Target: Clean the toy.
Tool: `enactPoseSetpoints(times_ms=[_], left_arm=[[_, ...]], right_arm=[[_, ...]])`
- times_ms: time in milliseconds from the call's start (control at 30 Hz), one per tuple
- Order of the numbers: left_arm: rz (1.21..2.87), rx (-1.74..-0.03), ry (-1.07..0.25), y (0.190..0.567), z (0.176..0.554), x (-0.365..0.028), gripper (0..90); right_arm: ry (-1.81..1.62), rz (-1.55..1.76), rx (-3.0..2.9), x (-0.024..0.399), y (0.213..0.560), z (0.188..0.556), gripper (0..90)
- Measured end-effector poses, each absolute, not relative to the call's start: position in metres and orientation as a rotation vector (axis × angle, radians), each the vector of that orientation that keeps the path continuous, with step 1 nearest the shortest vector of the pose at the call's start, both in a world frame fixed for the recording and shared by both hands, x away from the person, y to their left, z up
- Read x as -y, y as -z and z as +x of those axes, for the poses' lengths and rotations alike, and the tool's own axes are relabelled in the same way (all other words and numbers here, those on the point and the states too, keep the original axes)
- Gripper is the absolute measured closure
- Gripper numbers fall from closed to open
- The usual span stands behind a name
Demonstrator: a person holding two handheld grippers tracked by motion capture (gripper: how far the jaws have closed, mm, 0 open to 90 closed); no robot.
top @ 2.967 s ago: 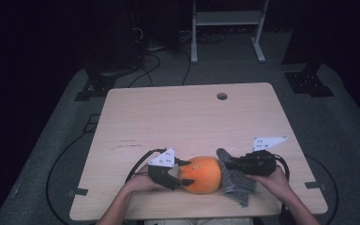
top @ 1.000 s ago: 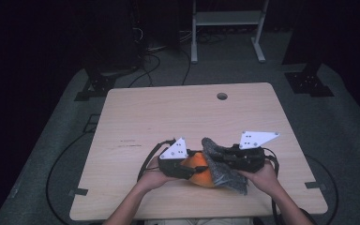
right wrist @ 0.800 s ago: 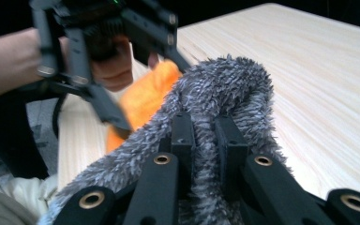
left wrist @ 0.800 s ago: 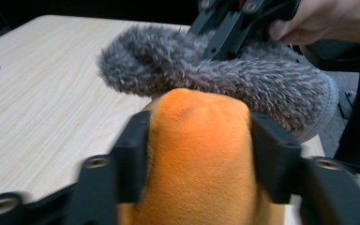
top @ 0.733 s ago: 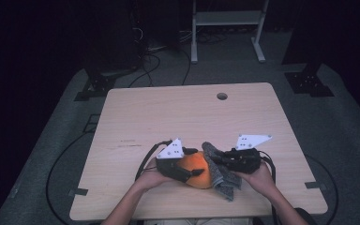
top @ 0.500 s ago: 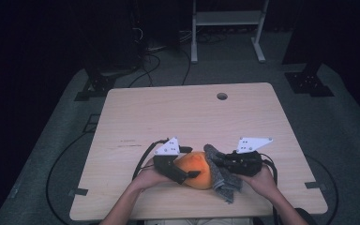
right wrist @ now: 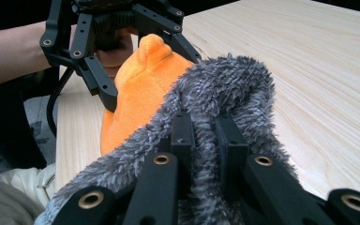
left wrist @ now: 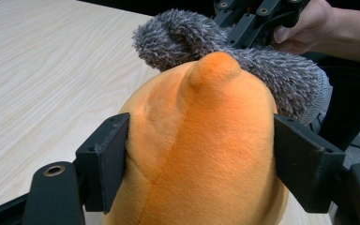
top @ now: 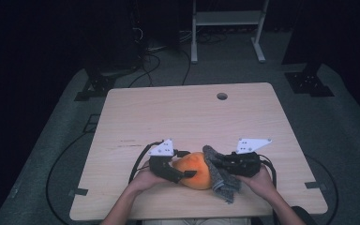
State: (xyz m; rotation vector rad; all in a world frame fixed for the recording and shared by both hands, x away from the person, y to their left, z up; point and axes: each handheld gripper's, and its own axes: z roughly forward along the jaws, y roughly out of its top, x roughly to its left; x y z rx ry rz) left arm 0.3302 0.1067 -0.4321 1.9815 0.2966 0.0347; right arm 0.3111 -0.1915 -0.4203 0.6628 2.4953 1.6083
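Two grippers meet over one soft bundle at the near edge of the wooden table (top: 187,117), at about six o'clock on its top in the high view. The bundle is an orange plush toy (top: 196,169), rounded with a small nub on top, and a grey fuzzy sock (top: 219,174) that wraps its far side and lies against it at three o'clock. The left gripper (left wrist: 201,159) comes in from nine o'clock of the toy; in the left gripper view its two black jaws stand on either flank of the orange plush and their pads press into the fabric, dimpling it on the left side, so it grasps the toy; its jaws have just been closing in on it after standing wider. The right gripper (right wrist: 205,140) reaches in from three o'clock, and in the right gripper view its jaws are clenched close together with a fold of the grey sock pinched between them, the fluffy pile bulging up around both pads. The sock's looped edge arches over the jaws toward the toy's nub at eleven o'clock in that view. Both of the person's hands rest low by the table edge, and a black cable (top: 138,161) curls away from the left gripper.
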Motion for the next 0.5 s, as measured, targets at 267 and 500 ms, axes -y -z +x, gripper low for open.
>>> enactPoseSetpoints(times_ms=[267, 500], left_arm=[[1.985, -0.299, -0.069, 0.429, 0.325, -0.107, 29.2], [1.991, -0.28, -0.095, 0.43, 0.324, -0.102, 35.1]], right_arm=[[-1.647, 0.662, -2.494, 0.195, 0.417, 0.311, 79.4], [-1.713, 0.559, -2.49, 0.178, 0.402, 0.307, 79.4]])
